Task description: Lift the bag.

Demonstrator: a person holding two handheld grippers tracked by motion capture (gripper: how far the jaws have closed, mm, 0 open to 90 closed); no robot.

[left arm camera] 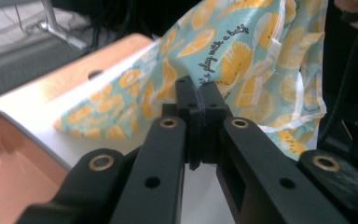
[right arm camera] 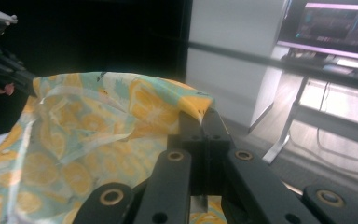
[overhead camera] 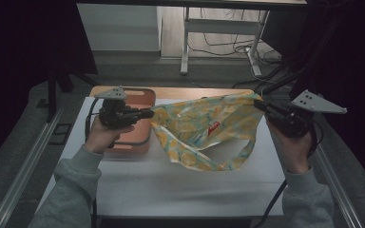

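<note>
Above the white table [overhead camera: 138,190], both grippers, left [overhead camera: 151,113] and right [overhead camera: 258,103], pinch the lemon-print cloth [overhead camera: 204,128] stretched aloft; next it needs laying flat, I judge.

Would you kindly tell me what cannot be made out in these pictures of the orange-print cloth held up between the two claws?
- Printed lettering on the cloth: left gripper view, cut off by folds.
- Inside of the pink tray: high view, partly hidden by the left claw and hand.
- Cloth corner inside the right claw: right gripper view, hidden by the shut jaws.
- Monitor contents: right gripper view, blurred.
</note>
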